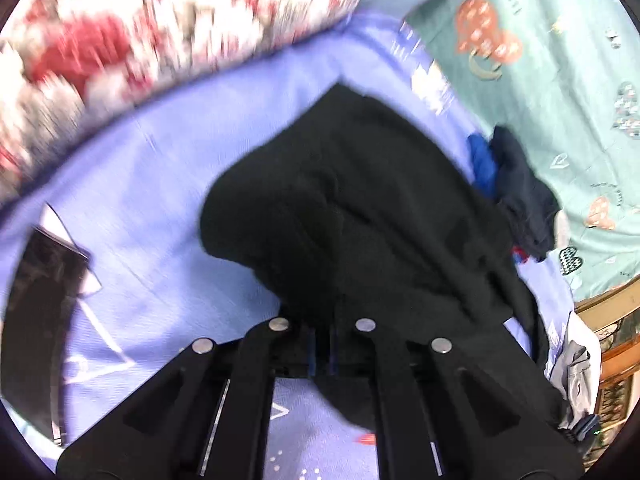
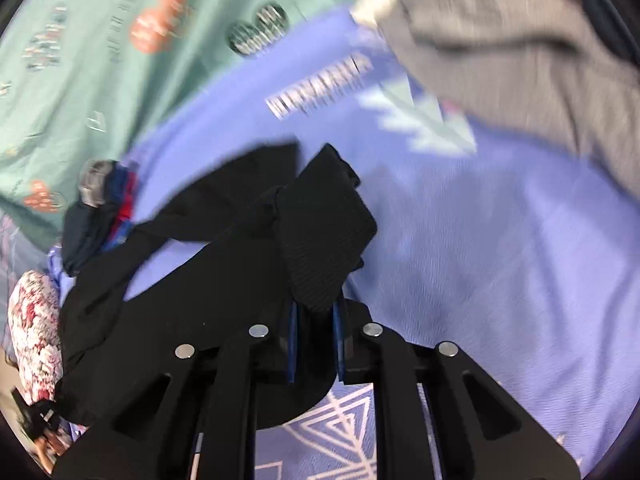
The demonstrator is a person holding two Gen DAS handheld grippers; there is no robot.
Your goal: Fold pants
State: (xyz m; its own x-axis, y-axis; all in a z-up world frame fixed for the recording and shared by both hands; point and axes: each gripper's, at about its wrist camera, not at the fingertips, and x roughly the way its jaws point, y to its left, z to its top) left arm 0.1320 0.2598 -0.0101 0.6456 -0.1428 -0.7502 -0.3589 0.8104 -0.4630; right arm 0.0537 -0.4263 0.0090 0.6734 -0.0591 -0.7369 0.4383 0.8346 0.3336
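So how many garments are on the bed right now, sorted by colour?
Black: 1, the pants held by the left tool and the right tool
Navy with blue and red: 1 bundle; items inside can't be separated
Grey: 1 garment
Total: 3

You've got lilac sheet (image 1: 160, 184), teal patterned blanket (image 1: 560, 60), floral pillow (image 1: 140, 20), navy clothes heap (image 1: 520, 192), grey garment (image 2: 500, 40).
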